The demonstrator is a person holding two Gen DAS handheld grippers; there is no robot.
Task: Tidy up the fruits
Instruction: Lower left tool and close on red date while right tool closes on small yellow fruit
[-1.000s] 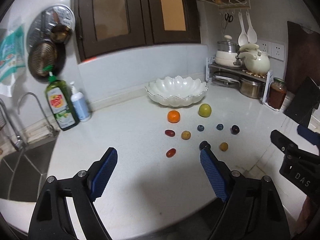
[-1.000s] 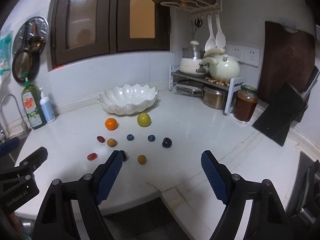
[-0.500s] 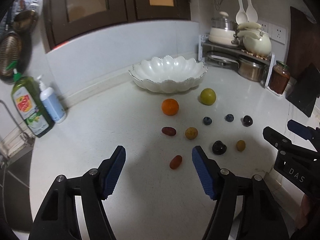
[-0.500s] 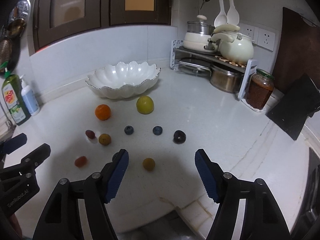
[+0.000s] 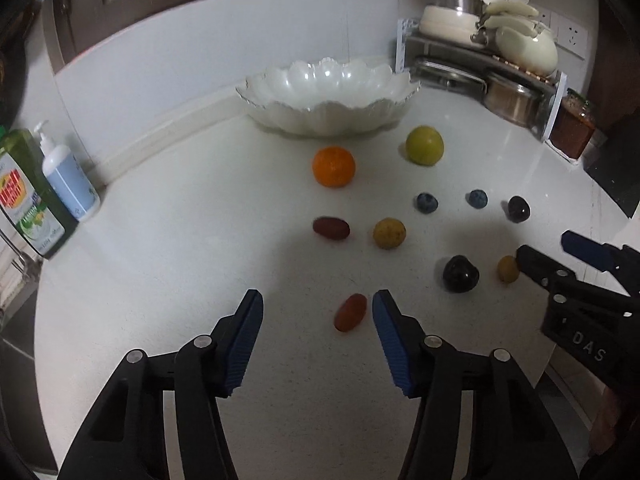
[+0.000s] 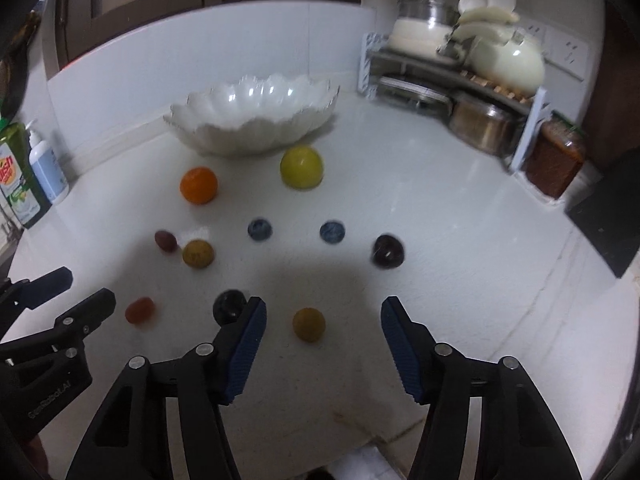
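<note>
Several fruits lie loose on the white counter in front of a white scalloped bowl (image 5: 328, 96) (image 6: 252, 120). My left gripper (image 5: 318, 308) hangs over a small red tomato (image 5: 351, 312) (image 6: 139, 310); its jaws are closing, the tomato lies between the blue pads, untouched. My right gripper (image 6: 322, 318) is closing around a small yellow fruit (image 6: 309, 324) (image 5: 507, 269), with gaps on both sides. A black plum (image 6: 229, 306) (image 5: 460, 274) sits just left of the right gripper's left pad. Farther off lie an orange (image 5: 334, 166), a yellow-green fruit (image 5: 425, 146), two blueberries and other small fruits.
Soap bottles (image 5: 48, 192) stand at the left by the sink. A rack with pots (image 6: 460, 92) and a jar (image 6: 554, 160) fills the back right corner. A dark board (image 6: 608, 208) leans at the right. The counter's front edge runs just below the grippers.
Both grippers moved forward and down toward the fruits, and their jaws narrowed. The red tomato now lies between the left pads, the small yellow fruit between the right pads.
</note>
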